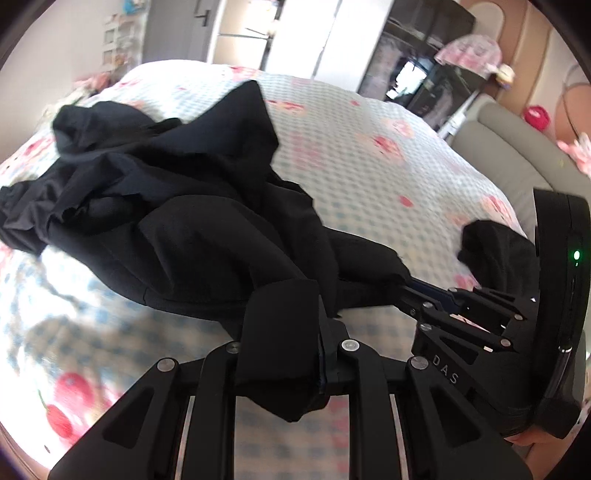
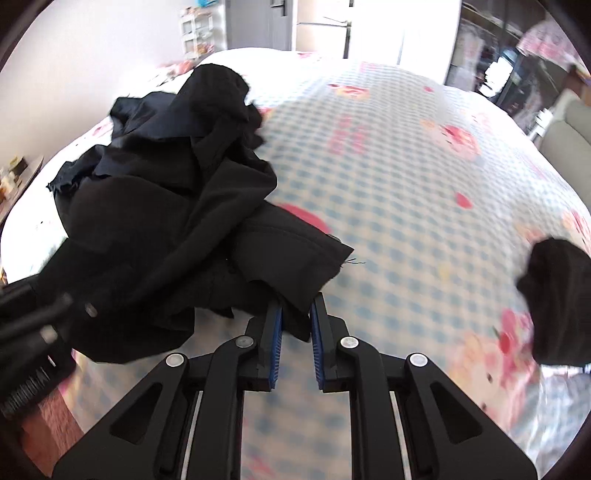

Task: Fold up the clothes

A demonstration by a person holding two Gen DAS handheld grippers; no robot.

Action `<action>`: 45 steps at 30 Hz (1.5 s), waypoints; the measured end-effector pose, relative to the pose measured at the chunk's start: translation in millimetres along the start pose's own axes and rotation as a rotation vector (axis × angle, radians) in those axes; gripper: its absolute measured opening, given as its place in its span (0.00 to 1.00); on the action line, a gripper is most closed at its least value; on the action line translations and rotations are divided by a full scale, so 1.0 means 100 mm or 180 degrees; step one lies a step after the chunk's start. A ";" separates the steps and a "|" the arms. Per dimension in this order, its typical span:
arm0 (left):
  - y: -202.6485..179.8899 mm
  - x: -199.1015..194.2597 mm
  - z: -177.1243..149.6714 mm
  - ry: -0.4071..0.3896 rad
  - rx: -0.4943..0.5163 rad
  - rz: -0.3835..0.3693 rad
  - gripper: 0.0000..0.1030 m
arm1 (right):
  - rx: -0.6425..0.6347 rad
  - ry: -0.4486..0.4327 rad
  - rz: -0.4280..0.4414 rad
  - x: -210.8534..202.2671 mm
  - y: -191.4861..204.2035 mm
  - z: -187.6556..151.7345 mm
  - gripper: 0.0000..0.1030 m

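A crumpled black garment (image 1: 177,206) lies in a heap on the bed (image 1: 369,166). My left gripper (image 1: 286,317) is shut on a fold of it, and the cloth drapes over both fingers and hides the pads. In the right wrist view the same garment (image 2: 159,206) is piled to the left, and my right gripper (image 2: 297,314) holds a corner of its hem between the blue pads (image 2: 277,325). In the left wrist view the right gripper (image 1: 406,293) is at the right, biting another edge of the garment. A second small black piece (image 2: 554,299) lies apart at the right.
The bed sheet (image 2: 406,177) is blue-and-white checked with pink cartoon prints. A grey padded headboard (image 1: 498,147) rises at the right. White doors (image 1: 295,33) and a dark shelf unit (image 1: 424,55) stand behind the bed. A bedside surface (image 2: 18,177) sits at the left.
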State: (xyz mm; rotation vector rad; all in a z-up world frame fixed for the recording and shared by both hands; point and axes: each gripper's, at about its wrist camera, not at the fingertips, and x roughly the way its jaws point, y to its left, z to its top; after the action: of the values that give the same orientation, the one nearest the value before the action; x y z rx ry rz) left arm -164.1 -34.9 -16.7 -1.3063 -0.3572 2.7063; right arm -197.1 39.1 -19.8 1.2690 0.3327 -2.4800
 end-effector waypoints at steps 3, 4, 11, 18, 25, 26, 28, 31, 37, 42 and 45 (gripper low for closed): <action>-0.65 0.07 -0.13 0.0194 0.0157 -0.0380 0.14 | 0.0086 -0.0112 -0.0366 -0.31 -0.46 -0.27 0.03; -0.83 0.08 -0.18 0.0280 0.0131 -0.0606 0.00 | 0.0162 -0.0106 -0.0427 -0.40 -0.66 -0.36 0.03; -1.51 0.18 -0.69 0.0571 0.0128 -0.0889 0.01 | 0.0798 0.0127 -0.0333 -0.87 -1.55 -1.39 0.10; -0.59 0.00 -1.00 0.0486 -0.0359 -0.0450 0.58 | 0.0811 0.0193 0.0108 -0.84 -1.36 -1.59 0.37; 0.49 -0.57 -0.98 -0.0068 -0.0867 0.0227 0.67 | 0.0452 0.0070 0.1006 -0.45 -0.55 -1.01 0.86; 0.68 -0.60 -0.95 -0.0079 -0.0939 0.0327 0.67 | 0.0435 0.0092 0.1131 -0.37 -0.42 -0.93 0.89; 1.04 -0.56 -0.89 0.0006 -0.1165 0.0341 0.68 | 0.0462 0.0191 0.1280 -0.13 -0.18 -0.79 0.91; 1.44 -0.37 -0.78 0.0133 -0.1372 0.0275 0.79 | 0.0256 0.0390 0.1212 0.29 0.24 -0.68 0.64; 1.65 0.30 -0.34 0.0339 -0.1102 0.0371 0.68 | 0.0083 0.0350 0.0786 0.39 0.46 -0.69 0.16; 0.77 0.48 -0.13 0.0368 -0.0111 0.0410 0.14 | 0.0150 -0.0054 0.0392 0.05 0.20 -0.59 0.11; 0.15 0.42 -0.26 0.0337 0.0353 0.0296 0.13 | 0.0199 -0.0231 0.0130 -0.25 -0.10 -0.64 0.10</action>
State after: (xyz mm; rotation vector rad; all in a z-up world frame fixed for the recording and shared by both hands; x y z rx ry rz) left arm -169.6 -36.4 -68.2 -1.4613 -0.1369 2.6728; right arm -140.1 75.1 -35.5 1.1938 0.2106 -2.5124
